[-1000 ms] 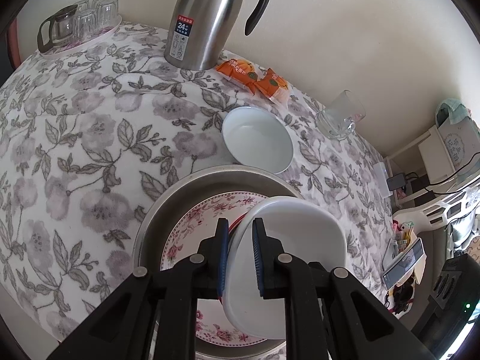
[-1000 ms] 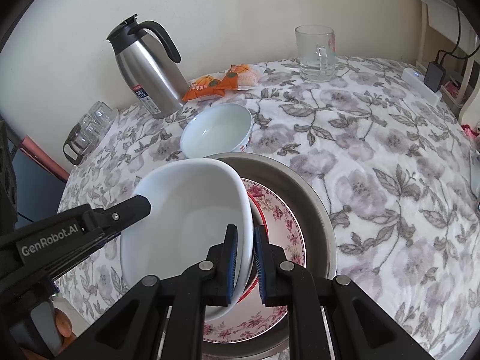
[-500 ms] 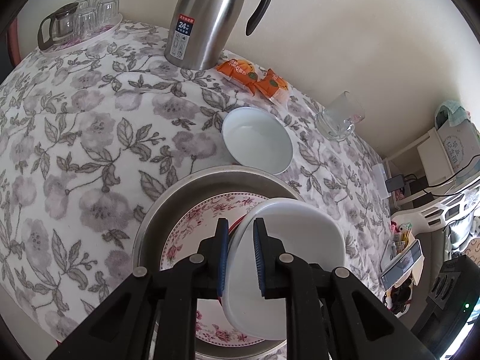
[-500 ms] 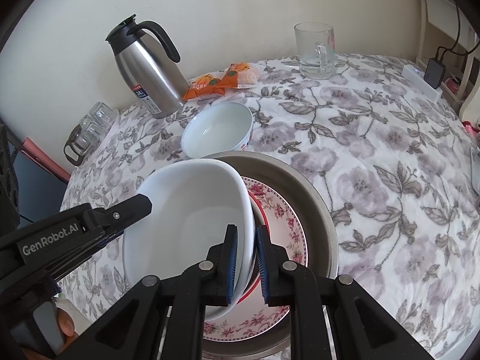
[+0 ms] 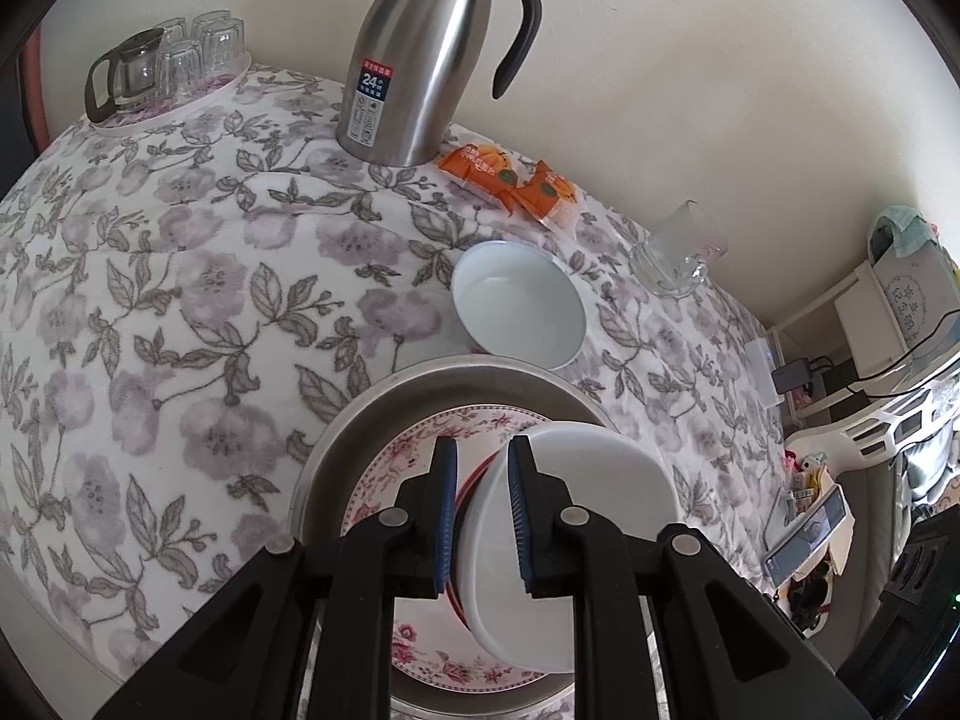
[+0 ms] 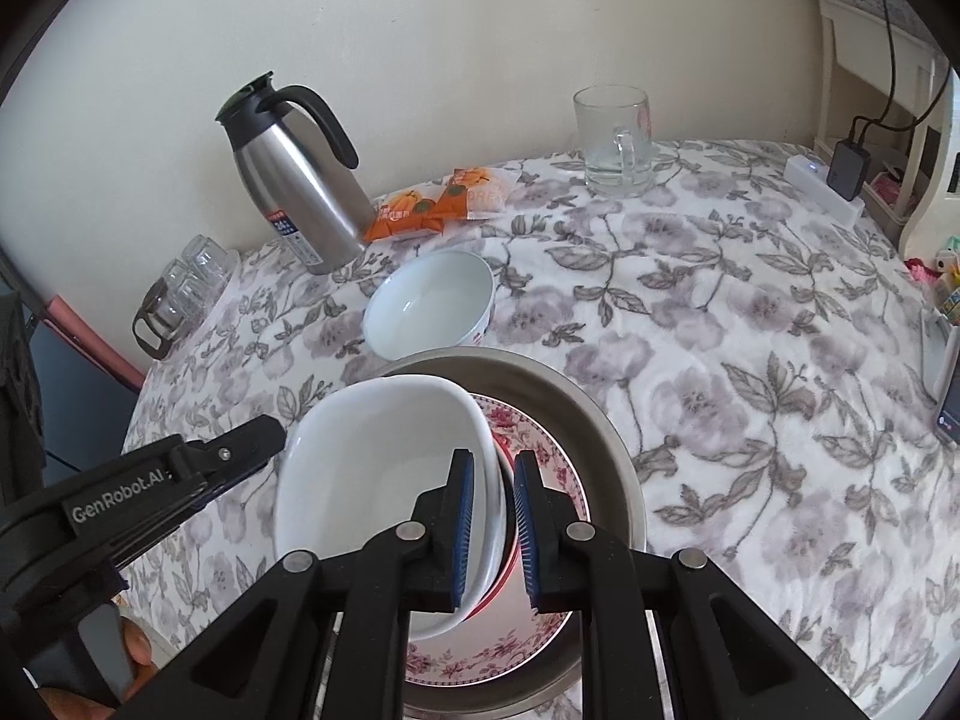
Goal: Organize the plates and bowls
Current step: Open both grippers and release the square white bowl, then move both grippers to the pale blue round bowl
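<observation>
**Both grippers ease their hold on the white bowl**

The square-ish white ceramic bowl sits tilted over the pink-flowered plate, which lies in the wide grey metal basin on the flower-printed tablecloth. The left gripper straddles the bowl's near rim, and here is the change: a second ago its blue pads pinched that rim tight, now a gap shows on the left pad's side, so the jaws stand slightly apart around the rim, no longer clamping. Same story on the other side: the right gripper brackets the opposite rim, its pads a touch wider than before, with a sliver of space beside the right pad. The bowl itself has sunk a little lower onto the plate, a red rim just peeking out beneath it.

Nothing else has shifted. The round white bowl stays just beyond the basin, the steel thermos jug, the orange snack packets and the glass mug further back.
</observation>
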Demonstrator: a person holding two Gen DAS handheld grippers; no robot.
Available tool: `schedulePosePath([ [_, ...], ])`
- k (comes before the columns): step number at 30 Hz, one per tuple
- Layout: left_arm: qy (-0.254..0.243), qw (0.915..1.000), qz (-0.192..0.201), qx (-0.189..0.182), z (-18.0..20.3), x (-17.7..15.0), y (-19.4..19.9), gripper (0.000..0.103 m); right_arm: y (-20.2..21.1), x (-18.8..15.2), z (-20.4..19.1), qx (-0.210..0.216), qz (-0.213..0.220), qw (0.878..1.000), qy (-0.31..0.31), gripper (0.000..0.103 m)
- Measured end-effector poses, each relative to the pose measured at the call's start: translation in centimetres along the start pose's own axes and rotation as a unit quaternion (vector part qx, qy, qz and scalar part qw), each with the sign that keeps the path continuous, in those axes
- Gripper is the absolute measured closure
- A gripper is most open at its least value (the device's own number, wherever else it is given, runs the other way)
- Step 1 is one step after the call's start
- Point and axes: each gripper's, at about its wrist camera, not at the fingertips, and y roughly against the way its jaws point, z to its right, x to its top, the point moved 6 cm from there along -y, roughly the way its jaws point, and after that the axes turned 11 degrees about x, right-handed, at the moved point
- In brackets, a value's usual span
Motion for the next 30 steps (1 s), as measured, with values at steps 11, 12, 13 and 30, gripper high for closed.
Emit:
schedulePosePath([
  [11,0.014,0.999,0.008,0.041,-1.2,0.4,-0.1,0.049,0.3,0.3,-0.2,-0.016,0.011,1.0,0.014,0.055],
  [12,0.014,0.9988,0.008,0.045,-1.3,0.4,-0.1,0.047,0.3,0.3,-0.2,-0.017,0.012,1.0,0.016,0.051],
  [13,0.015,0.9986,0.008,0.05,-1.4,0.4,-0.2,0.038,0.3,0.4,-0.2,-0.018,0.013,1.0,0.017,0.048],
  [30,0.038,0.9942,0.027,0.097,-3.5,1.0,-0.2,0.012,-0.1,0.5,0.7,-0.048,0.021,0.998,0.021,0.0],
])
